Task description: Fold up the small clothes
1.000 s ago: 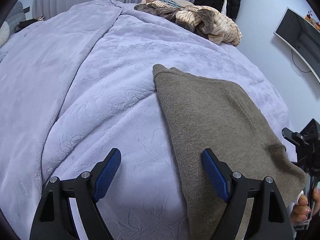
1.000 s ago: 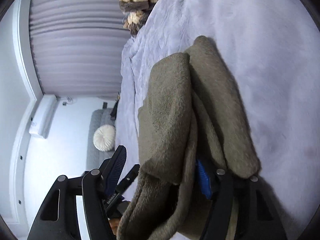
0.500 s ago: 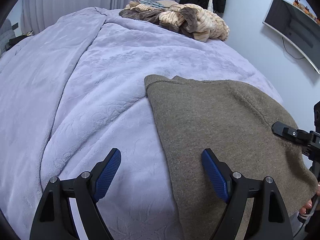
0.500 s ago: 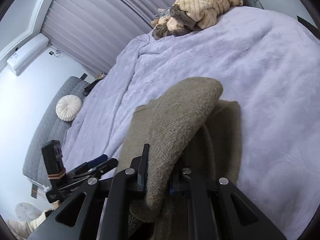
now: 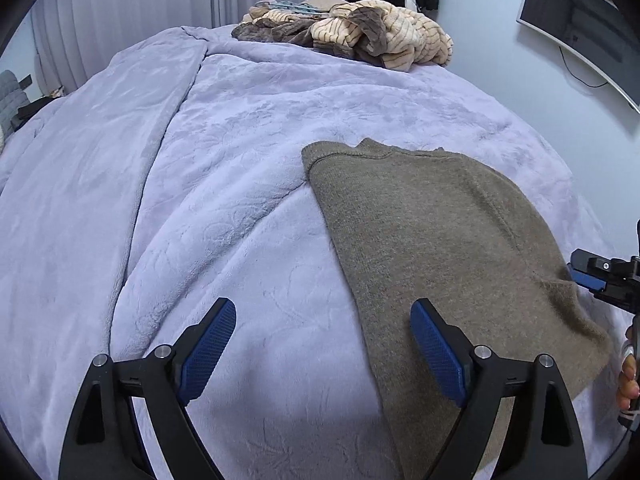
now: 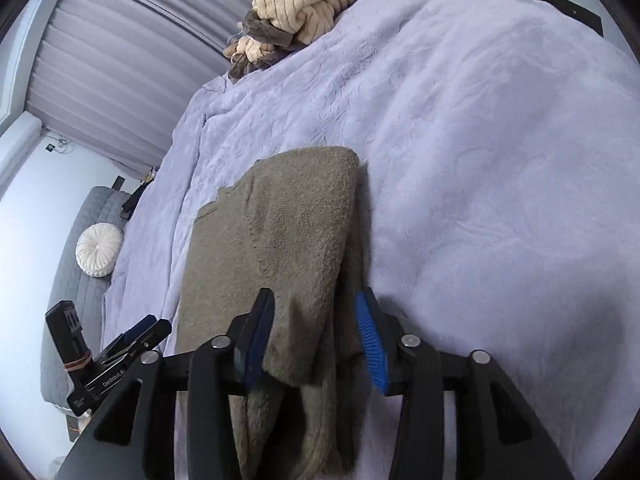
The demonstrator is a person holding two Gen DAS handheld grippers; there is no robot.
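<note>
Olive-brown knit sweater (image 5: 432, 232) is lying flat on the lavender bed blanket (image 5: 208, 184), under the right tongs (image 6: 316, 332). Those are standing part-open around a sweater fold, not clamping. Left tongs (image 5: 324, 344) are hovering wide, empty, straddling its left edge.

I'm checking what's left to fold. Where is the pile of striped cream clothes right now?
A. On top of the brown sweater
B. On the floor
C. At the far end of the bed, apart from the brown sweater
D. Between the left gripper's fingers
C: the striped pile lies at the far end of the bed, well clear of the brown sweater in the foreground.
</note>
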